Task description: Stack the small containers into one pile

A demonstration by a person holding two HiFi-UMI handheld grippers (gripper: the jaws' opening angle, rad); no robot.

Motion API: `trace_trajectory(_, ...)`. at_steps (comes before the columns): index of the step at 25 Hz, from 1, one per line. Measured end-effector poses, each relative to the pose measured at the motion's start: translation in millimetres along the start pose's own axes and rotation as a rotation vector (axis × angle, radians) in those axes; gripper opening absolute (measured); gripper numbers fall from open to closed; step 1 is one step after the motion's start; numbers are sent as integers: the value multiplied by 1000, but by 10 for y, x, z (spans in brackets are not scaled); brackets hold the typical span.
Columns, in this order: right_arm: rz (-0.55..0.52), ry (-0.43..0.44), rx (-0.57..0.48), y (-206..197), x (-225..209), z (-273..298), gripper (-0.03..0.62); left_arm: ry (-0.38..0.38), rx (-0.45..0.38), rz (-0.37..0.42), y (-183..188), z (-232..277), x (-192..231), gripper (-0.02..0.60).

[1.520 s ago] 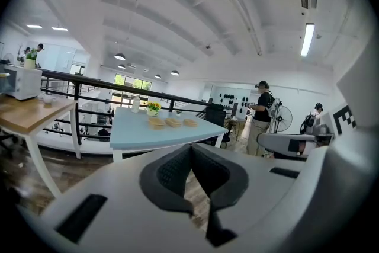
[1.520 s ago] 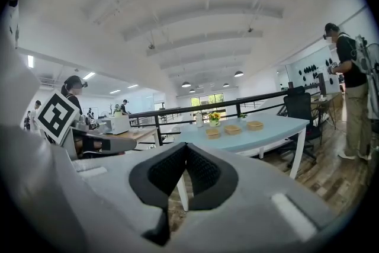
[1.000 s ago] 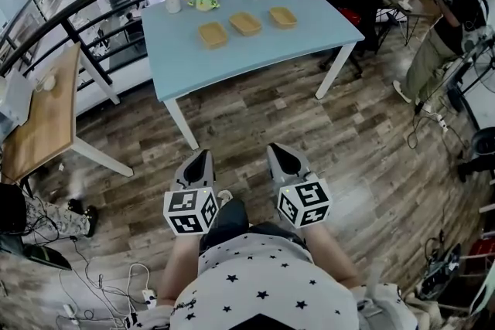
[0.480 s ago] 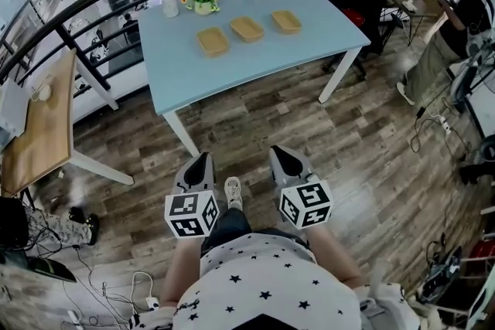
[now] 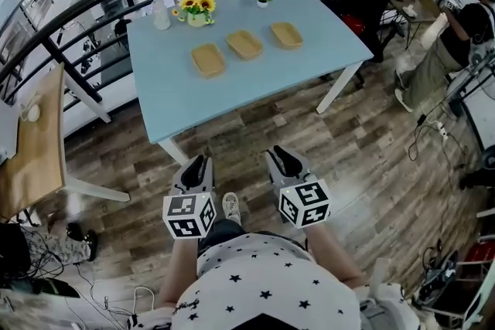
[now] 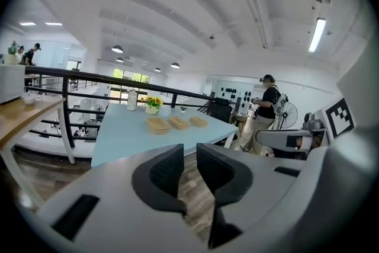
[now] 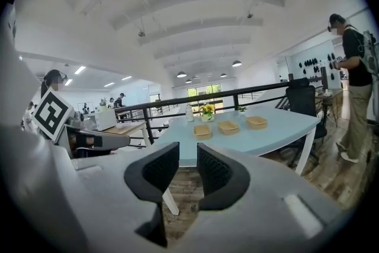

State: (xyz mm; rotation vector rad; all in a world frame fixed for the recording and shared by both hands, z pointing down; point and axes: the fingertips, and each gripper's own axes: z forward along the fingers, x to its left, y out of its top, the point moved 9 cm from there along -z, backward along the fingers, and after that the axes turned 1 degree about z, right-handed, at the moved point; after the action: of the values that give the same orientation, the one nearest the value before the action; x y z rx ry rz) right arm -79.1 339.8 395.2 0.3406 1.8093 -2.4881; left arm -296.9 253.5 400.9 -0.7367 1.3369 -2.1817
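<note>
Head view shows left tool [image 5: 196, 165], right tool [image 5: 283, 159] (square-marker cubes [image 5: 190, 214]).

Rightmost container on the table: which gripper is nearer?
Right. The right gripper hangs over the floor straight before the rightmost container; the left gripper is off to its left. Both grippers' jaws have just been opening, with nothing between them.

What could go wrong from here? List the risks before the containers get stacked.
The middle container has the left container and right container close beside it, so lifting one could knock another. The sunflower vase and bottle stand just behind the row; an overreach might tip them. The left gripper and right gripper, empty, have just been opening their jaws, but the gap looks narrow and may shove a rim.
</note>
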Motion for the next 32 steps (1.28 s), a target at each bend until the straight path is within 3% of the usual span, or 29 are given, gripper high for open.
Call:
trace_trajectory(12, 5, 10, 45, 427, -231, 1112, 164, -39, 24, 7, 508, 868, 591, 158)
trace_trajectory(24, 8, -3, 51, 633, -372, 1923, 172, -72, 57, 11, 775, 1516, 1092, 195)
trace_trajectory(32, 12, -7, 56, 734, -441, 2233, 172, -36, 37, -25, 892, 1711, 1320, 196)
